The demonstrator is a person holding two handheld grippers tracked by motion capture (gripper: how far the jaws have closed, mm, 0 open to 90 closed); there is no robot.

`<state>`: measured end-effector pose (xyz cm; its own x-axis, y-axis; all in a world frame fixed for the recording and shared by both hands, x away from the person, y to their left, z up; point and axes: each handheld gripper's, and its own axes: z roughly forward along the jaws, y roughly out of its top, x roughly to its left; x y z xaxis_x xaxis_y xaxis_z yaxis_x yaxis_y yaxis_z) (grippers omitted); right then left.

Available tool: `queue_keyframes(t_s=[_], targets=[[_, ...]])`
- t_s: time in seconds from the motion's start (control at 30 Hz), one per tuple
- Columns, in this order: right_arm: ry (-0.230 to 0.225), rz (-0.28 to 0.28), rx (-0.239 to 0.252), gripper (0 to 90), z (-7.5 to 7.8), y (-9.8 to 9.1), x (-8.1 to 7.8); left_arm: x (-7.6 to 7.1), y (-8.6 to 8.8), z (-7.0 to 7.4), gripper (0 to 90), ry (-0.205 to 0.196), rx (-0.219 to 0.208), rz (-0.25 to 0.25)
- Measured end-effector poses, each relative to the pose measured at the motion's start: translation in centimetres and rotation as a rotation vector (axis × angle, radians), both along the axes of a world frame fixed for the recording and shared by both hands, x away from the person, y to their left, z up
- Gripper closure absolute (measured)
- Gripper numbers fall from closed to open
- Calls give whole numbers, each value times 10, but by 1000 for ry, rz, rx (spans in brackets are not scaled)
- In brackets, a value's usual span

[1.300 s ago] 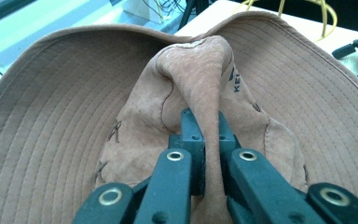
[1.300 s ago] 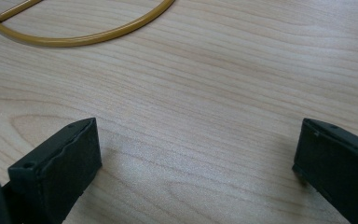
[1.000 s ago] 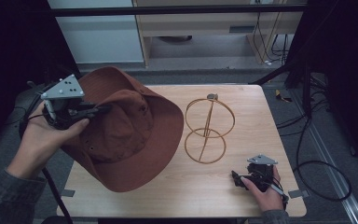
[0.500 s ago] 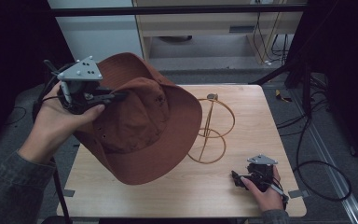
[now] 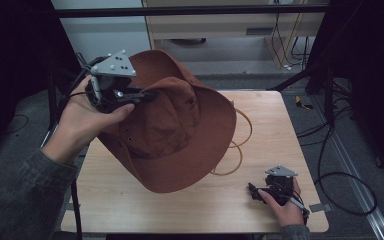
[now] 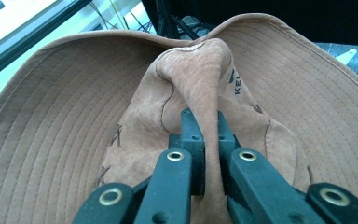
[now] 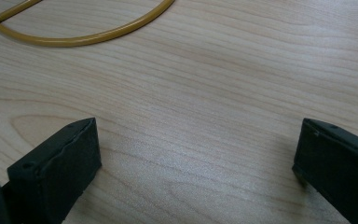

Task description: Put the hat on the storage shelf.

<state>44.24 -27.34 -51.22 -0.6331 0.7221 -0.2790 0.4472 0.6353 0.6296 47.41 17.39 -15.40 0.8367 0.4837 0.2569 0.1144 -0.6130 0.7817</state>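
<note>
- My left claw (image 5: 142,95) sits in the upper left of the high view, clamped tight on a fold of the brown hat (image 5: 180,135); in the left gripper view the jaws pinch a ridge of the crown (image 6: 200,88) between them, with the brim spreading out all round.
- The hat is off the bench (image 5: 260,210), tilted, and takes up the middle of the high view. Its lower brim hangs over the wood and covers most of the gold wire stand (image 5: 240,145), which peeks out just to the right of it.
- My right claw (image 5: 254,192) rests on the bench at the lower right of the high view, well apart from the hat. In the right gripper view its jaws stand wide apart with nothing but bare wood between them, and a curve of the stand's base ring (image 7: 98,35) shows at the top left.
- By my reckoning, the lift is done: the hat is gripped and carried up beside the stand.
- What is left, as I judge it, is to bring the crown over the stand's top, lower it until it seats, and then let go. I cannot tell whether the hat already touches the stand under the brim.
</note>
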Motion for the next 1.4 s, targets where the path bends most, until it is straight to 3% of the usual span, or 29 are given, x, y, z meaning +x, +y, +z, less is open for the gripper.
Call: queue_keyframes(t_s=[0.57, 0.67, 1.03, 1.4], targets=[[0, 0, 0, 6, 0, 0, 0, 13, -71, 9, 883, -11, 44, -72], [0, 1, 0, 6, 0, 0, 0, 15, -81, 9, 883, -12, 30, -88], [3, 3, 0, 6, 0, 0, 0, 27, -113, 10, 884, -18, 52, -93], [1, 0, 1, 6, 0, 0, 0, 47, -145, -1, 884, 6, 77, -95]])
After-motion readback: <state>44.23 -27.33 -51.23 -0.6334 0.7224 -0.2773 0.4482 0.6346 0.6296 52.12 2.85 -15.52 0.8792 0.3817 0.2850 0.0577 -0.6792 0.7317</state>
